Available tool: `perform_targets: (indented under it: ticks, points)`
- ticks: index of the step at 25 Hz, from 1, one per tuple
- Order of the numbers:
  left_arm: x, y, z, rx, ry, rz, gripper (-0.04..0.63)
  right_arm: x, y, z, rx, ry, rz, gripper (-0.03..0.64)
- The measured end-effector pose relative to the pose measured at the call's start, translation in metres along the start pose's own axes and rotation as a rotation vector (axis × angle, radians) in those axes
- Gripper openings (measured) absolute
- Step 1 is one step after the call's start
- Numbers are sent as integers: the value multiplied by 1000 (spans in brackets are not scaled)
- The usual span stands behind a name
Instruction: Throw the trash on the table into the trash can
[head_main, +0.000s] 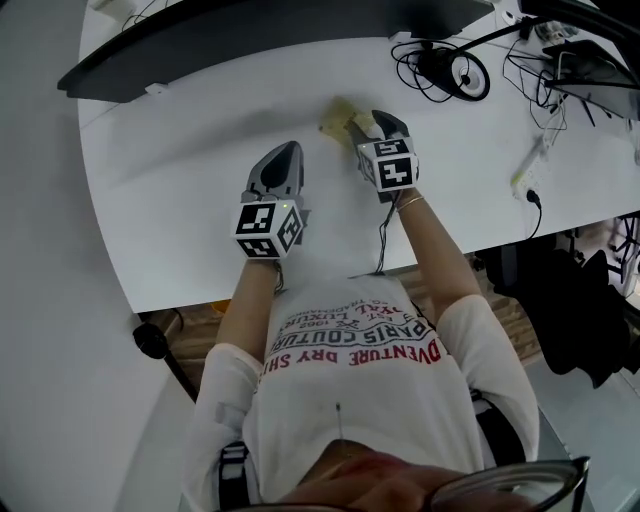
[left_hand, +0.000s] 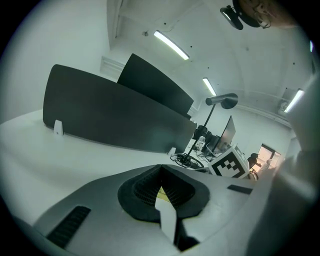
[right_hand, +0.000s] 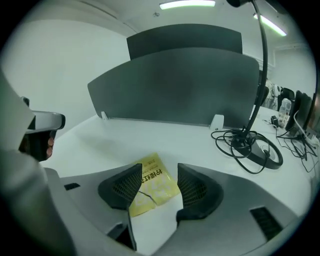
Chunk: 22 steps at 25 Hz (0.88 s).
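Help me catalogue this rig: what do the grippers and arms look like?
The left gripper and right gripper have grey shells, black ribbed fingers, white cube with black square markers. The person wears a white short-sleeved T-shirt with red print and a bracelet.

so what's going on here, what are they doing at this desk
A person stands at a white desk with a two-jaw gripper in each hand. The right gripper is open and poised over a flat yellow printed wrapper lying on the desk; its pads are not pressing on it. The left gripper hangs over the desk to its left with jaws together. A yellow sliver shows between them, too small to identify. No trash can is in view.
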<state>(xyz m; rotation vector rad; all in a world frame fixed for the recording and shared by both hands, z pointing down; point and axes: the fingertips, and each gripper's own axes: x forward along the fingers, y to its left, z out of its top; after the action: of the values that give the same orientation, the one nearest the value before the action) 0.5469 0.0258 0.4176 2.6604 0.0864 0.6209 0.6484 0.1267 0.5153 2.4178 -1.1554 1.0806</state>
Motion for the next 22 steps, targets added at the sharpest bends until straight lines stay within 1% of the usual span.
perform_targets:
  ticks: [5, 9, 12, 13, 14, 17, 22]
  points:
    - [18, 12, -12, -28, 32, 26, 23, 33, -13, -13, 1, 60, 28, 230]
    - [21, 17, -22, -55, 46, 56, 23, 36, -14, -16, -51, 75, 28, 227]
    - [21, 17, -28, -74, 48, 78, 23, 35, -14, -18, -83, 80, 51, 184]
    - [21, 16, -29, -75, 47, 84, 23, 34, -15, -19, -99, 82, 60, 137]
    - [21, 15, -29, -75, 45, 90, 23, 34, -15, -20, -118, 83, 70, 37]
    - [20, 11, -29, -71, 37, 108, 23, 32, -13, -22, -159, 82, 121, 33]
    - [8, 7, -23, -77, -4, 157, 23, 20, 1, -20, -125, 63, 218, 31]
